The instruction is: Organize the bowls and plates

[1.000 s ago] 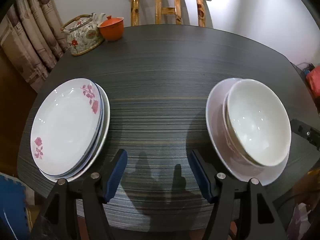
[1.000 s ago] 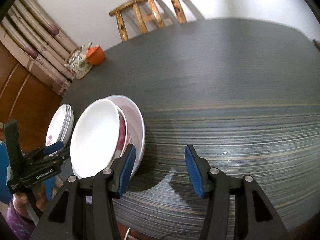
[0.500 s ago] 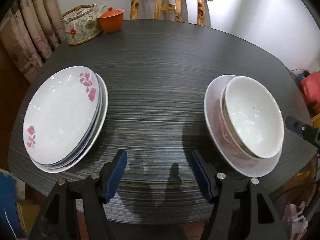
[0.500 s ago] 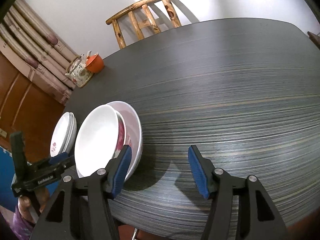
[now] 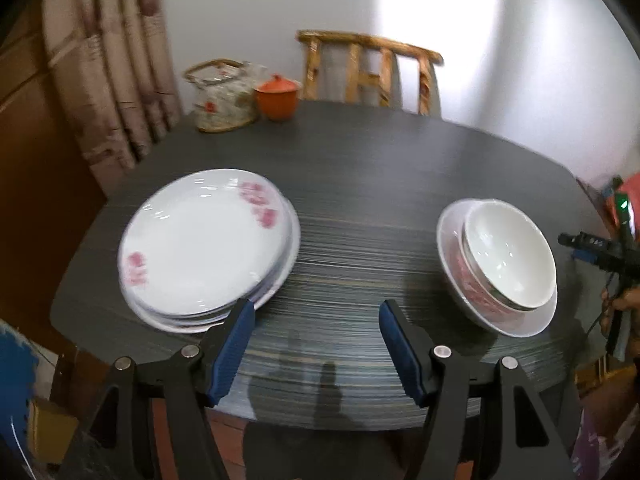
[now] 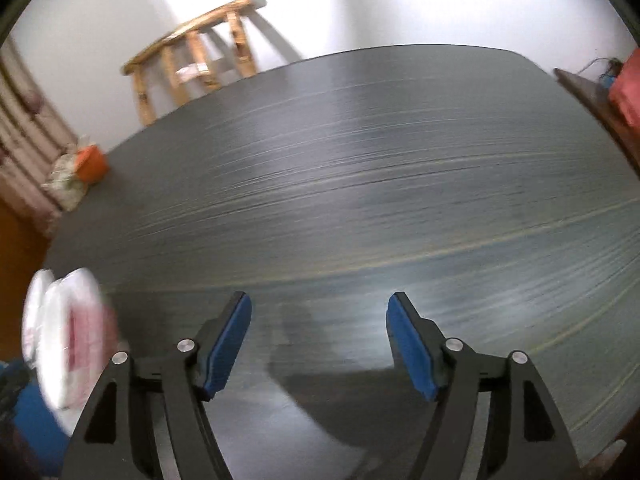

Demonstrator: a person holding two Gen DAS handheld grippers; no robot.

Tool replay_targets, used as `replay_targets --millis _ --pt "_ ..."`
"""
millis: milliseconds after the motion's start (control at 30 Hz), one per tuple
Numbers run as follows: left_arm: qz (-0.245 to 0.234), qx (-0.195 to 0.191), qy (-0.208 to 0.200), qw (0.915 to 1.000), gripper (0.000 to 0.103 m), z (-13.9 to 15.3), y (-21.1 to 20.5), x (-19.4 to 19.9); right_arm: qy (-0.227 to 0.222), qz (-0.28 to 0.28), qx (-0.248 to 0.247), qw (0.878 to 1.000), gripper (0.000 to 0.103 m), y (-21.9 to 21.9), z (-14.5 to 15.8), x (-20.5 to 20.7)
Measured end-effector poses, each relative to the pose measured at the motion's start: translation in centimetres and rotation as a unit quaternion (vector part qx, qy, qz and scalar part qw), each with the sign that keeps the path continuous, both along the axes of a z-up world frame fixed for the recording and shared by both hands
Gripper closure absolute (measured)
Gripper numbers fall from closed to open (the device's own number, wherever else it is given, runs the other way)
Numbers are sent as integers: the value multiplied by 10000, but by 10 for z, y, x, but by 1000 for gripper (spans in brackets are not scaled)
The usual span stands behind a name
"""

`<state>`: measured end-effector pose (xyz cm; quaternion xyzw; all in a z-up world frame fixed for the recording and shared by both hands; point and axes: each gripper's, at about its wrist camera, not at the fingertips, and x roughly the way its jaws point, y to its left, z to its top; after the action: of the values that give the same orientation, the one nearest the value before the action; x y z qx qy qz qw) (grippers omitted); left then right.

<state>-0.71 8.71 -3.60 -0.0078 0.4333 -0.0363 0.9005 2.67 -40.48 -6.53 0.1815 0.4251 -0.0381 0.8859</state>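
In the left wrist view a stack of white plates (image 5: 208,248) with pink flowers lies on the left of the dark table (image 5: 360,184). Stacked white bowls (image 5: 508,256) sit on a wide white dish (image 5: 536,322) at the right. My left gripper (image 5: 316,340) is open and empty, over the near table edge between the two stacks. My right gripper (image 6: 318,336) is open and empty over bare table; it also shows in the left wrist view (image 5: 596,248) beyond the bowls. The bowls (image 6: 68,336) are a blur at the right wrist view's left edge.
A flowered teapot (image 5: 224,96) and an orange lidded cup (image 5: 278,98) stand at the far left of the table. A wooden chair (image 5: 368,72) stands behind the table. A curtain (image 5: 116,72) hangs at the left. A red object (image 6: 626,84) sits off the table's right.
Both grippers have pulled back and tilted up. The stacks sit farther away in the left wrist view, and the bowls have slid to the right wrist view's left edge. Both stay open.
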Motion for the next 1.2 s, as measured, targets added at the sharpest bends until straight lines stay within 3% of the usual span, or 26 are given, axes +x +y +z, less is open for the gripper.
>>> replay_targets --millis 167,233,367,500,867,1067,1200 --pt "364 226 -3 9991 37 6 24 -11 -128 -410 -300 9986 26 -32 -5 21" --pt "578 386 -23 9976 37 9 30 -14 -204 -503 -349 9979 11 -42 -7 31" --pt "796 662 -77 9946 37 11 38 -19 -199 -709 -693 9949 1 -53 -12 49" --pt "813 758 -34 9938 37 7 39 -17 -39 -548 -1187 9914 0 -53 -15 70" --pt "770 673 -257 9944 37 4 49 -20 -45 -532 -1190 9915 0 -56 -14 75" --pt "263 725 -93 9970 37 2 29 -19 -50 -534 -1181 9916 0 -57 -14 72" --pt "-96 1007 -168 9947 37 4 11 -14 -50 -536 -1180 9916 0 -57 -14 72"
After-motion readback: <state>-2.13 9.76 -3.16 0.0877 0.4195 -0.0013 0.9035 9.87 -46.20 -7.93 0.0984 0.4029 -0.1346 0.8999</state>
